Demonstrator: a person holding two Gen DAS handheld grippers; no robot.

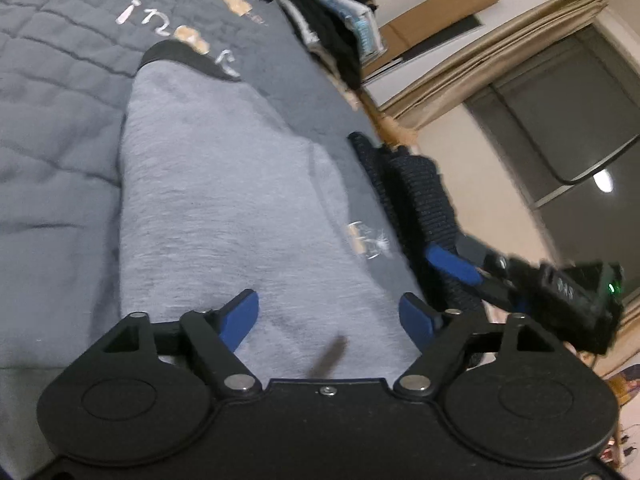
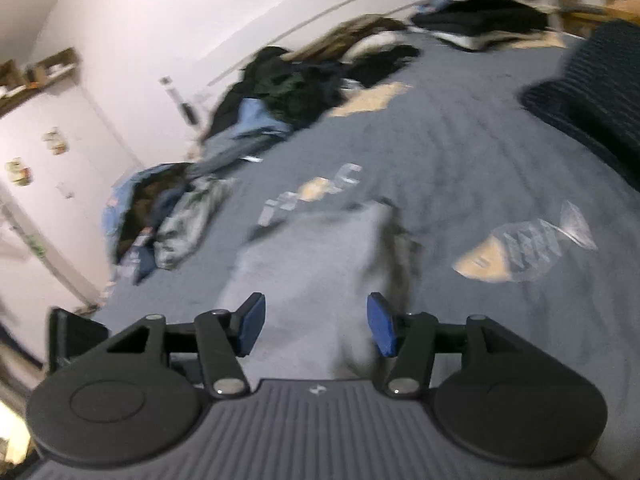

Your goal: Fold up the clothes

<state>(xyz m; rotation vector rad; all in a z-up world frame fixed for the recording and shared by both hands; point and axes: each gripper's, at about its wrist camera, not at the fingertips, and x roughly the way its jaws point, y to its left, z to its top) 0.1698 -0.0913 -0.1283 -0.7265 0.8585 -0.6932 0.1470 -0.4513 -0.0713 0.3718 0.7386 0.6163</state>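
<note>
A light grey garment [image 1: 224, 200] with a black waistband at its far end lies lengthwise on the grey-blue bedspread [image 1: 52, 120]. My left gripper [image 1: 328, 320] is open just above its near end, holding nothing. The right gripper's blue finger [image 1: 452, 264] shows at the right, beside a dark knitted garment [image 1: 416, 192]. In the right wrist view the grey garment [image 2: 304, 264] lies ahead, blurred. My right gripper [image 2: 316, 324] is open over its near end and holds nothing.
Piles of dark and blue clothes [image 2: 280, 96] lie along the bed's far side by the wall. A stack of folded clothes [image 1: 336, 28] sits at the bed's corner. The dark knitted item [image 2: 592, 92] lies at right. A curtained window [image 1: 560, 120] is beyond the bed.
</note>
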